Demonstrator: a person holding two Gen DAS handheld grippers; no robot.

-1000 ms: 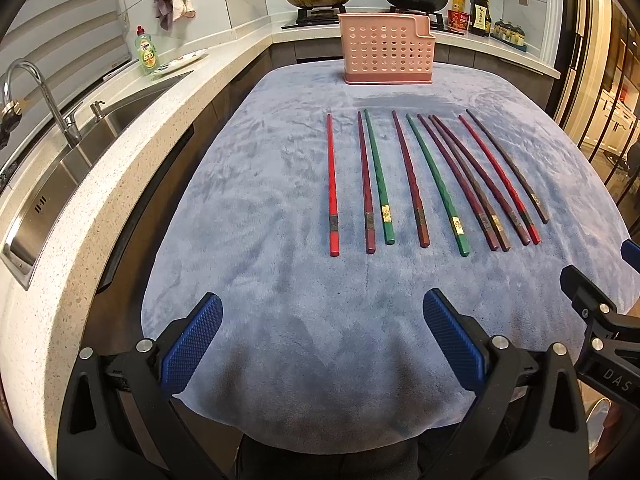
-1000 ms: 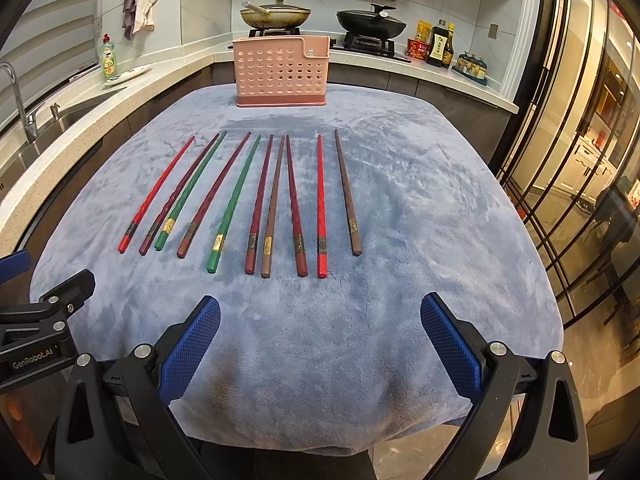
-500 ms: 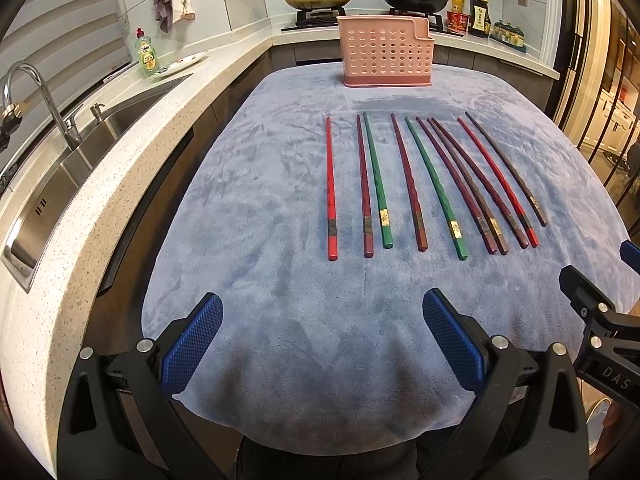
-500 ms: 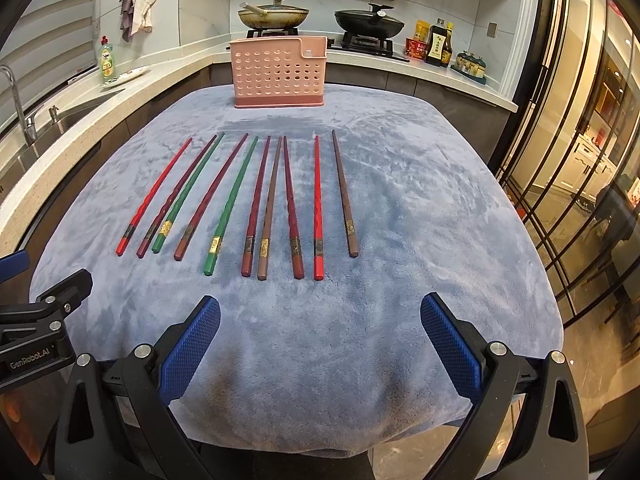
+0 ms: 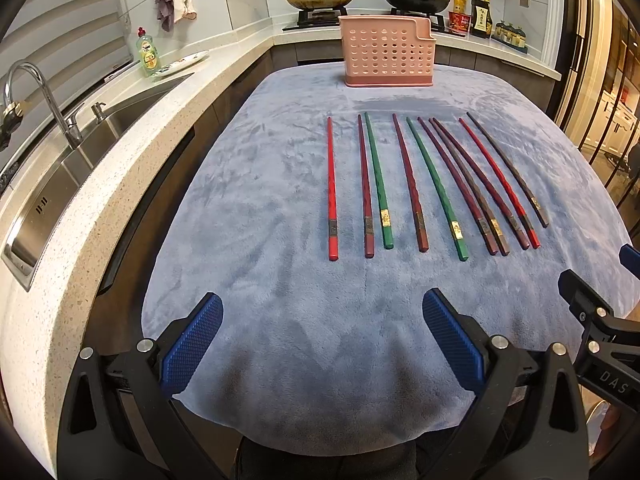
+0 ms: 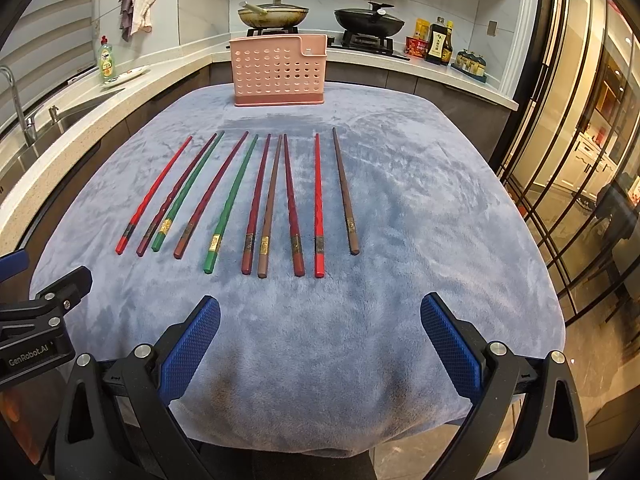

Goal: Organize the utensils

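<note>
- My left tongs [image 5: 322,338] and right tongs [image 6: 320,336] gape wide, holding nothing.
- Chopsticks [image 6: 256,204] lie in a row on the table's cloth [image 6: 420,216], holder [image 6: 279,70] beyond.
- Risk: close neighbours may get pinched together, or roll on the plush.

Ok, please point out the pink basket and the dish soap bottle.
pink basket [image 6: 278,70], right wrist view, middle of its perforated front wall.
dish soap bottle [image 5: 148,58], left wrist view, on its label.

The pink utensil holder [image 6: 279,70] shows only its perforated front, so its inside stays hidden. A grey cloth [image 6: 400,208] covers the table completely. Markings on the chopsticks' gold bands [image 6: 215,241] and the sauce bottles' labels [image 5: 481,16] are too small to read.
</note>
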